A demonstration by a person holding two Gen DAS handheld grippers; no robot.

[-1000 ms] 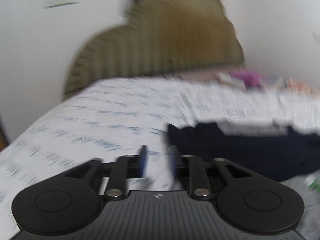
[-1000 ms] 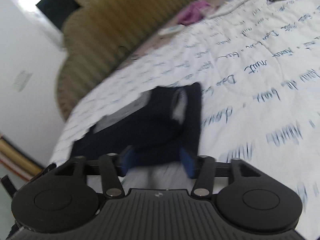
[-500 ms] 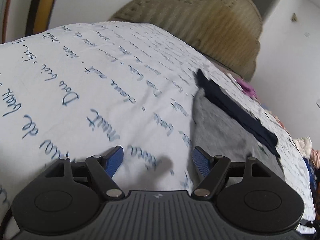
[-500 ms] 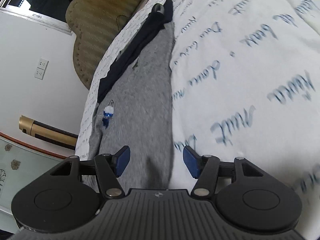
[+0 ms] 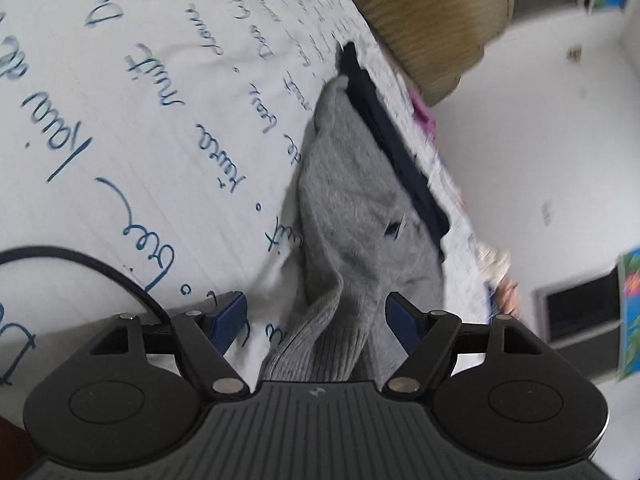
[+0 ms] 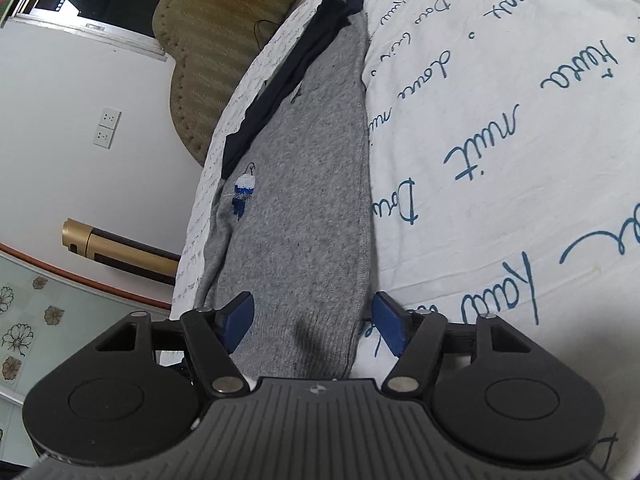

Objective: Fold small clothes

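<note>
**Both grippers open over grey garment on bed**

Grey knit garment [image 6: 304, 184] lies flat on white bedsheet [image 6: 520, 128] with blue handwriting print. Dark navy garment [image 6: 288, 68] lies along its far edge, touching/overlapping it. Small blue-white embroidered patch [image 6: 243, 190] on the grey fabric near the navy piece.

Left gripper [image 5: 316, 320]: jaws released, wide apart. Ribbed hem of grey garment [image 5: 352, 208] sits between the blue pads, bunched up a bit; pads not pressing on it. Black cable [image 5: 100, 268] runs in from the left onto the gripper body.

Right gripper [image 6: 314, 324]: jaws opening, grey hem between them, no pad visibly pressing on the cloth. Fabric lies flat here, no lift.

Background: tan quilted headboard [image 6: 224, 28] at bed's far end, white wall with two sockets [image 6: 107, 128], pink item [image 5: 424, 114] near the headboard in the left view. Left view slightly motion-blurred on the right side.
</note>
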